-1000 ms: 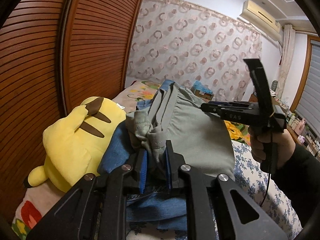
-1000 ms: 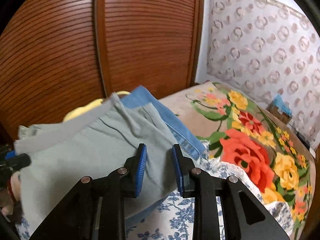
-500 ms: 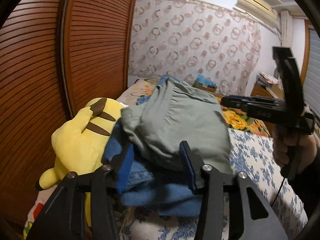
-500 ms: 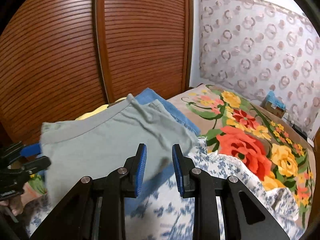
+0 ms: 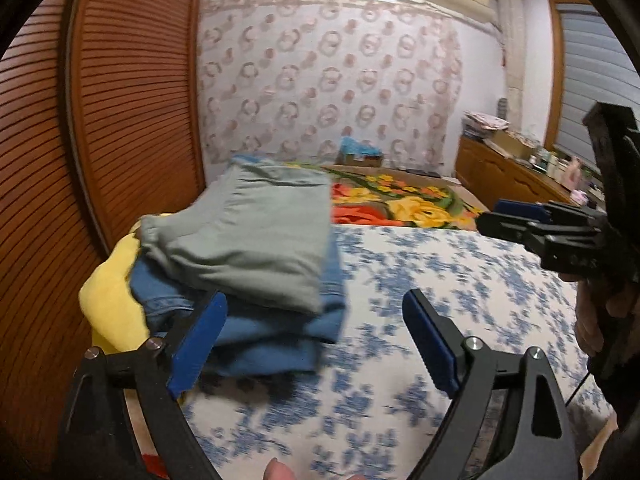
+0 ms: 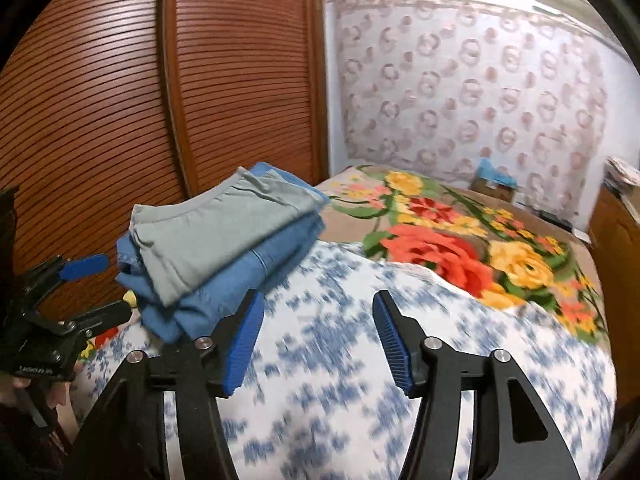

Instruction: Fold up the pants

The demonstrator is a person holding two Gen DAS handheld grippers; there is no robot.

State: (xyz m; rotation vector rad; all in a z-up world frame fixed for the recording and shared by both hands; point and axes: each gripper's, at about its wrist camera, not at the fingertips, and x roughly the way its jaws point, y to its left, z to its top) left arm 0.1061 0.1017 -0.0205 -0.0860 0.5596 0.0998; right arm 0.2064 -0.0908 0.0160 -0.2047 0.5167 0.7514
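The folded grey-green pants (image 5: 256, 236) lie on top of a folded blue denim garment (image 5: 256, 336) at the left side of the bed; they also show in the right wrist view (image 6: 208, 232). My left gripper (image 5: 316, 344) is open and empty, just in front of the stack. My right gripper (image 6: 316, 340) is open and empty, to the right of the stack, above the bedspread. The right gripper also shows in the left wrist view (image 5: 520, 216). The left gripper shows at the left edge of the right wrist view (image 6: 80, 284).
A yellow plush toy (image 5: 108, 304) lies under and left of the stack, against the brown slatted wardrobe doors (image 5: 132, 100). The bed has a blue-flowered white sheet (image 5: 420, 280) and a bright floral blanket (image 6: 448, 240). A wooden cabinet (image 5: 508, 176) stands at the right.
My left gripper let go of the grey-green pants, opened wide and pulled back from the stack. My right gripper opened and drew back too. The pants now rest flat on the denim.
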